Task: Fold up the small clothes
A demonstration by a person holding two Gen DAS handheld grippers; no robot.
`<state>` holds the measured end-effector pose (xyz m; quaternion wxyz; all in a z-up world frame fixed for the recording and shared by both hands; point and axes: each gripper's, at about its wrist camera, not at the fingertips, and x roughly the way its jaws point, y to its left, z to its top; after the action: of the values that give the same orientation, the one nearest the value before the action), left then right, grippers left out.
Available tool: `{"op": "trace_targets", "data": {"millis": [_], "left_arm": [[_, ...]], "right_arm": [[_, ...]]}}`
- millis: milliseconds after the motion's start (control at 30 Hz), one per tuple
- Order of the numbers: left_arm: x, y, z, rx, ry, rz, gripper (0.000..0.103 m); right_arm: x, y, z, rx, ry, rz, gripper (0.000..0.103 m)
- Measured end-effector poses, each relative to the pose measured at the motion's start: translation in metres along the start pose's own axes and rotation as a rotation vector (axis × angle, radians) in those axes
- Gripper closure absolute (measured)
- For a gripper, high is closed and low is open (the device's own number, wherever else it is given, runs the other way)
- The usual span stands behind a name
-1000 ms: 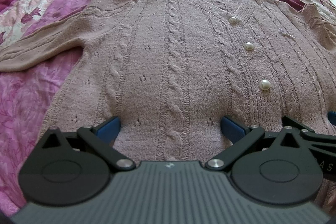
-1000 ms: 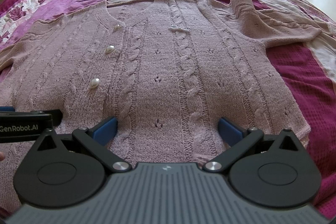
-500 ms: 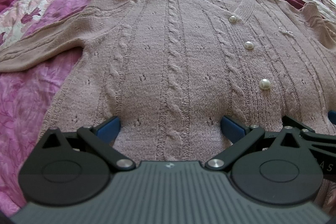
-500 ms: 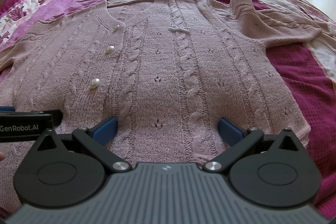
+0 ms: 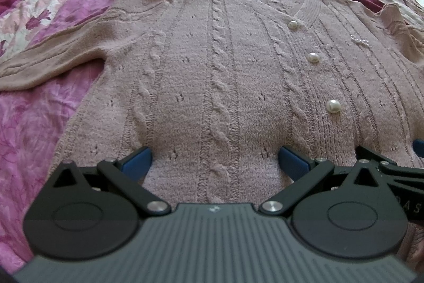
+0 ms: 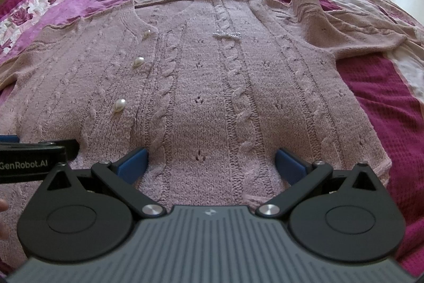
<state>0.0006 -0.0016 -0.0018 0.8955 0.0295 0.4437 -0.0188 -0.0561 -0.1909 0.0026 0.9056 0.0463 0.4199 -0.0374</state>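
A broad bed dressed in a magenta, pink and grey striped quilt (image 6: 371, 86) fills both views, with a rose-printed panel out on the left side. Spread flat across it, front up, lies the dusty-pink cable-knit cardigan (image 5: 217, 76), hem nearest the cameras, V-neck pointing away. Its left sleeve (image 5: 53, 57) stretches out across the quilt; its right sleeve (image 6: 352, 28) lies angled outward with some rumpling at the shoulder.

Down at the hem, the left gripper (image 5: 214, 161) sits low over the knit with its blue-padded tongs spread wide, nothing between them but the fabric lying flat beneath. Just beside it, the right gripper (image 6: 210, 159) matches: tongs wide, empty, poised over the hem on the other half of the garment. Whether the pads actually touch the wool cannot be told from here.

Nothing is folded yet, so this looks like the opening of the job. That knit will likely be soft, floppy and stretchy, moderately light, with plenty of friction against the pads; it should bunch rather than slide. The sensible hold would be the ribbed hem edge or the side seams, pinching both layers so the back comes along.

Smallest of all: three pearl-like round buttons (image 5: 333, 105) run up the placket, and a little beaded bow brooch (image 6: 227, 33) glints on the chest. Best avoided, those may snag or pop.
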Motion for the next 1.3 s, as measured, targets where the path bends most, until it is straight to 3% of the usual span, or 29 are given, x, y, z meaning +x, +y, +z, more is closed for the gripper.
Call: {"op": "trace_targets", "data": {"millis": [300, 567, 733, 900, 1300], "left_arm": [[-0.004, 0.001, 0.004, 0.014, 0.016, -0.014, 0.0], [-0.015, 0.008, 0.008, -0.015, 0.02, -0.043, 0.0], [-0.021, 0.013, 0.015, -0.042, 0.001, -0.055, 0.0], [-0.024, 0.016, 0.02, -0.059, -0.013, -0.058, 0.0], [-0.015, 0.021, 0.018, -0.08, 0.018, -0.029, 0.0]], "right_arm": [[0.003, -0.005, 0.005, -0.008, 0.015, 0.032, 0.0], [-0.006, -0.024, 0.011, 0.032, 0.022, 0.15, 0.0], [-0.016, -0.055, 0.022, 0.123, -0.002, 0.245, 0.0], [-0.021, -0.093, 0.04, 0.2, -0.065, 0.284, 0.0], [0.014, -0.19, 0.083, 0.366, -0.134, 0.231, 0.0]]}}
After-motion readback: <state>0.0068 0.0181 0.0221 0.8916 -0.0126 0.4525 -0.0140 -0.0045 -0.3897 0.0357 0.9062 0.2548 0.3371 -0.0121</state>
